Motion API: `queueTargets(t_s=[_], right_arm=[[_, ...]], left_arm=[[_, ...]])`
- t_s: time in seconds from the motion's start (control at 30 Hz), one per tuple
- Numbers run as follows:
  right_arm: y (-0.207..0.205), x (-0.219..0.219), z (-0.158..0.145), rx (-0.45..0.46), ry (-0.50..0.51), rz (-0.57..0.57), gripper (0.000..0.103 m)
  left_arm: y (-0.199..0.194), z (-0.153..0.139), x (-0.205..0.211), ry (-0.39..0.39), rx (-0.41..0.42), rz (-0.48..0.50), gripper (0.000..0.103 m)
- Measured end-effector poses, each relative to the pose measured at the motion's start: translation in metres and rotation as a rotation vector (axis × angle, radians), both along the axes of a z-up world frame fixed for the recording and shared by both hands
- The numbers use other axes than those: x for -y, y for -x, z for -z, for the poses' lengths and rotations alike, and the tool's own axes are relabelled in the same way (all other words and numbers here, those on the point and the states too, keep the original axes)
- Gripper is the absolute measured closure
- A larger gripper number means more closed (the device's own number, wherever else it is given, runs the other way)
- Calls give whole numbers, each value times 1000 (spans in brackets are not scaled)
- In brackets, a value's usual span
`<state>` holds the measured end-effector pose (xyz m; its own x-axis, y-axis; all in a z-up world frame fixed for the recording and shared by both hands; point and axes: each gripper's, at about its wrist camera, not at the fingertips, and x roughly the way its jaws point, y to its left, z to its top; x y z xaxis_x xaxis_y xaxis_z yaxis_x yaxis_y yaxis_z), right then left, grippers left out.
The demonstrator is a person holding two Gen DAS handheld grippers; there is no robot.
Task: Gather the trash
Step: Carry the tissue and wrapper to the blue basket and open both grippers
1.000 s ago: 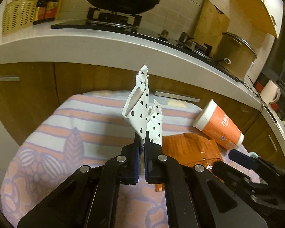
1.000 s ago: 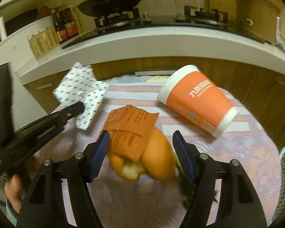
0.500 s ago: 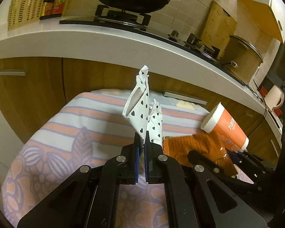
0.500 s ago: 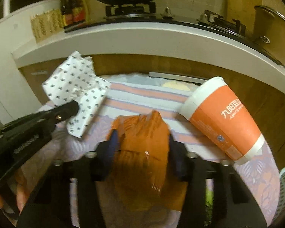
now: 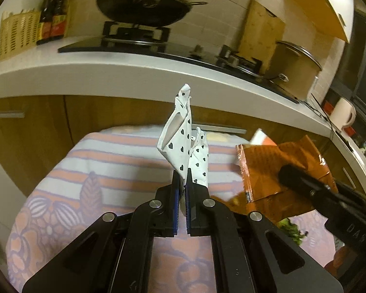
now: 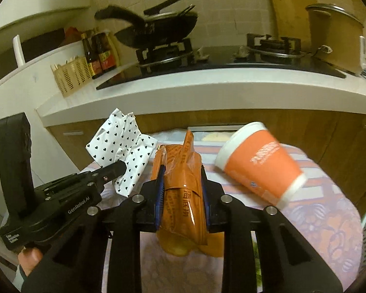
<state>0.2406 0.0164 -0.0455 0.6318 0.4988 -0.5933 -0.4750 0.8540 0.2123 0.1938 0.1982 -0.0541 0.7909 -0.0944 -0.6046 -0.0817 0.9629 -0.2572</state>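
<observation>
- The left gripper [image 5: 180,183] has its jaws clamped on the lower corner of the heart-print paper [image 5: 180,144], which stands upright out of the jaws, above the striped tablecloth [image 5: 109,161].
- The right gripper [image 6: 181,178] has its jaws closed on the orange wrapper [image 6: 183,195]; the wrapper fills the gap between the blue pads [image 6: 160,190] and pokes out past the tips, lifted off the tablecloth.
- An orange peel [image 6: 178,246] shows under the wrapper, below the jaws; whether it is held, I cannot tell.
- The orange paper cup [image 6: 261,166] lies on its side on the tablecloth, right of the wrapper and outside both sets of jaws.
- The heart-print paper hangs just left of the wrapper.
</observation>
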Motion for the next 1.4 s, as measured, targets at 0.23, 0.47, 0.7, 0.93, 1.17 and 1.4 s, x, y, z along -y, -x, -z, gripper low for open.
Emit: queueTargets(t_s=[0.23,0.47,0.7,0.93,1.17,1.4], right_arm=[[17,46,-15,36,30,58,81],[34,115,-29,59,11,141,81],[56,178,-35,85,51,224,81],[72,231,-28,85,100,317,81],[77,286,-11,40,99,422,81],[77,328,15,-13,105,506,81]], left_arm=[[10,-29,49,-38,42,101,101],[17,-53,110,-67,86,196,101],[16,-55,176,-38,96,287,101],[11,-41,242,-15,62,395,101],[5,-27,301,-40,32,483,101],[-6,-10,350,-68,-12,541,101]])
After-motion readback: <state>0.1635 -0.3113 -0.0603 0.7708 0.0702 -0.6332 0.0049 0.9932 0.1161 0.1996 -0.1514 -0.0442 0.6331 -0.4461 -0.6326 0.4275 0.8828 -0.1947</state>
